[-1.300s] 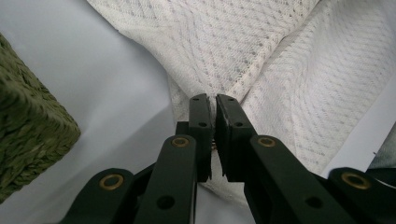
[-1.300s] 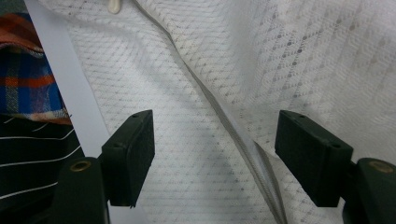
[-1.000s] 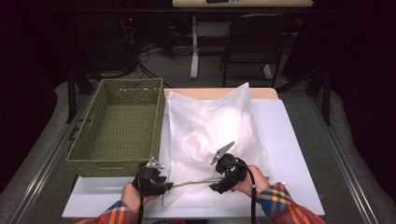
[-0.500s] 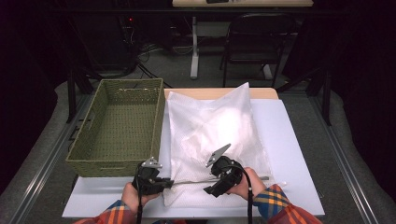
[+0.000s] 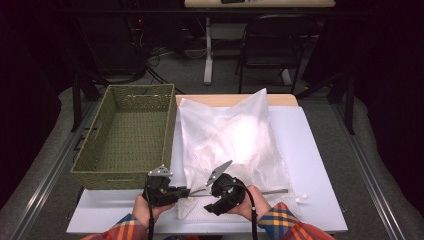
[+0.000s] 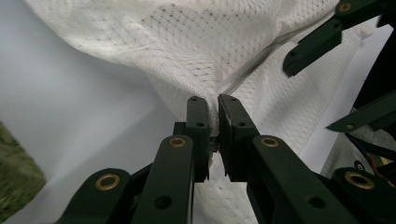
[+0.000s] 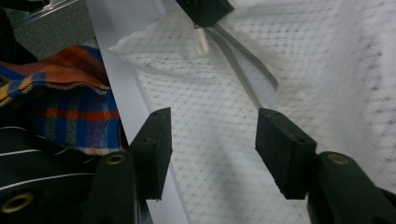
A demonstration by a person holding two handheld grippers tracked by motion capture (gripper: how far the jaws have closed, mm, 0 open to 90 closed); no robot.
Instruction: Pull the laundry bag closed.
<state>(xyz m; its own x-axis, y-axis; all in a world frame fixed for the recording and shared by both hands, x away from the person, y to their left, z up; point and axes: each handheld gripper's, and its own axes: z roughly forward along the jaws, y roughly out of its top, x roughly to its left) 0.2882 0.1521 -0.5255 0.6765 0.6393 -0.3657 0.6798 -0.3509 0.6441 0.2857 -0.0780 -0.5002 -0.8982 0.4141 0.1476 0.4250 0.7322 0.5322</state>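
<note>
Left hand-held gripper (image 6: pixel 213 116) clamps white mesh bag (image 5: pixel 235 135) lower centre; right hand-held gripper (image 7: pixel 212 140) closing, jaws apart over mesh.

This looks like a lab or recording studio: black curtains (image 5: pixel 30 75) surround a grey-framed table with a white board (image 5: pixel 320 165), while cables (image 5: pixel 150 55), a folding chair (image 5: pixel 272 50) and another desk (image 5: pixel 260 4) stand behind.

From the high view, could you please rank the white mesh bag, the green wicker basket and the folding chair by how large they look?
1. White mesh bag, largest.
2. Green wicker basket, slightly smaller.
3. Folding chair, smallest, though it stands farther from the camera, so its true size is unsure.
</note>
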